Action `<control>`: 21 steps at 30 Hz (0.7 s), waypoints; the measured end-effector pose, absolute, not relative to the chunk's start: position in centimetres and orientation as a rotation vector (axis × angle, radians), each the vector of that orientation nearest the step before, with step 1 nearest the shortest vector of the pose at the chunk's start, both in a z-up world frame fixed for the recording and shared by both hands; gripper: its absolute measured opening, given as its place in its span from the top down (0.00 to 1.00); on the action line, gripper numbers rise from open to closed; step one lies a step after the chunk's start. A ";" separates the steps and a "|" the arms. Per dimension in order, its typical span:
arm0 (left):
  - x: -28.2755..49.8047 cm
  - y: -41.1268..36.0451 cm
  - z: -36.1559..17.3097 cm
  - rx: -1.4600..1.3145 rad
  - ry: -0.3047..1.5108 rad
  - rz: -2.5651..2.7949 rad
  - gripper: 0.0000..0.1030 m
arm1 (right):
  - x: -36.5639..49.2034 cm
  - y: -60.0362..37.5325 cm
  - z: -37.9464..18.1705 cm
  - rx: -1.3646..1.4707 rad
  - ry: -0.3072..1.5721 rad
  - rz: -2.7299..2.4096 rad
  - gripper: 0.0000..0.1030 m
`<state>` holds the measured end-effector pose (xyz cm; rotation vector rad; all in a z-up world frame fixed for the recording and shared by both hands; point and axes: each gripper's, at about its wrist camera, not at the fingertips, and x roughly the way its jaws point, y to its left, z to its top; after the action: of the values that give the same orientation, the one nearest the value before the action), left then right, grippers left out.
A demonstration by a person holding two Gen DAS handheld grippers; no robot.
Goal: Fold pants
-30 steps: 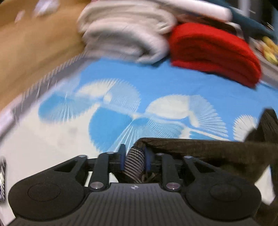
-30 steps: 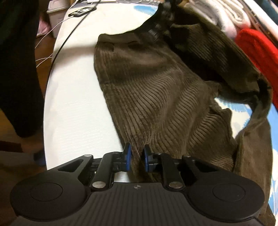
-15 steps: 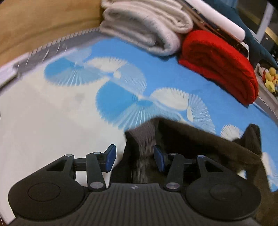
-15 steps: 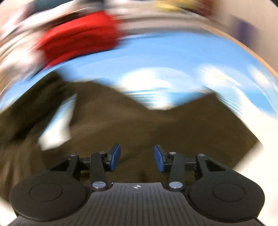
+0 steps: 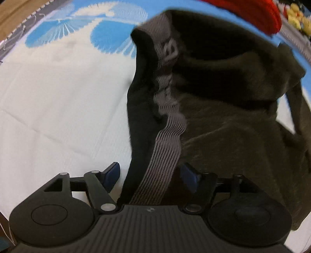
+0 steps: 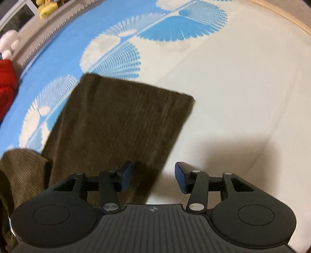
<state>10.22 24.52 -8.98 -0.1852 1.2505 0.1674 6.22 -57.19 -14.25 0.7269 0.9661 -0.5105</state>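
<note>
Pants, dark brown corduroy, lie spread on a bed w/ a blue-and-white fan-print sheet. Waist end sits under the left gripper: the ribbed grey waistband runs up btwn its blue pads, but the jaws stand wide apart and nothing is pinched. Waistband looks bunched and twisted, one dark edge curled over. Leg end shows in the right wrist view: one leg lies flat, its hem square toward the white part of the sheet, a second fold of cloth humped at lower left. Right gripper hovers over the leg's edge, jaws also wide open, holding nothing.

Judgement: fold not yet made; both ends need a fresh grip.

Risks from here:
- Left closes on only the top layer of the rucked waistband → layers split when lifted, fold goes crooked.
- Right pad sits off the cloth edge, over bare sheet; closing as is could miss the leg or pinch the sheet too.
- Humped second leg not aligned w/ the flat one → lumpy result unless smoothed first.
- Red folded item lies near the waist end; a wide swing could snag it.
</note>
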 end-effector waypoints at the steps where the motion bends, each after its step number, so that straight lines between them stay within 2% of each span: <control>1: 10.3 24.8 -9.3 -0.191 1.261 0.168 0.27 | 6.4 -57.4 -14.2 0.744 0.959 -0.510 0.49; 4: 10.6 25.0 -10.3 -0.195 1.297 0.175 0.27 | 6.3 -58.0 -14.5 0.799 0.911 -0.528 0.50; 5: 10.6 24.8 -10.7 -0.187 1.314 0.159 0.27 | 6.2 -58.1 -14.5 0.797 0.901 -0.535 0.63; 6: 10.7 24.3 -11.1 -0.175 1.329 0.142 0.28 | 6.2 -58.2 -14.5 0.778 0.896 -0.548 0.88; 8: 10.5 23.1 -11.4 -0.092 1.332 0.126 0.29 | 5.9 -58.6 -14.5 0.780 0.893 -0.557 0.89; 9: 10.5 22.8 -11.4 -0.066 1.330 0.120 0.33 | 5.6 -58.7 -14.4 0.798 0.879 -0.563 0.90; 13: 10.2 22.7 -10.7 -0.055 1.325 0.131 0.58 | 3.6 -59.8 -12.3 0.831 0.771 -0.644 0.91; 15: 10.0 22.2 -10.1 -0.037 1.315 0.114 0.65 | 1.8 -60.6 -11.4 0.841 0.756 -0.737 0.92; 16: 9.8 22.0 -9.7 -0.027 1.309 0.102 0.75 | 0.8 -61.1 -11.3 0.851 0.766 -0.787 0.92; 20: 8.5 21.2 -8.6 0.034 1.278 0.042 0.78 | -3.6 -62.7 -11.9 0.930 0.858 -0.930 0.92; 21: 8.0 21.3 -8.4 0.052 1.277 0.028 0.83 | -4.4 -62.9 -11.9 0.935 0.872 -0.936 0.92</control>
<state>7.95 21.30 -8.38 0.0522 1.2772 0.0284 -4.39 -62.92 -11.87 0.9350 0.8717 -0.9364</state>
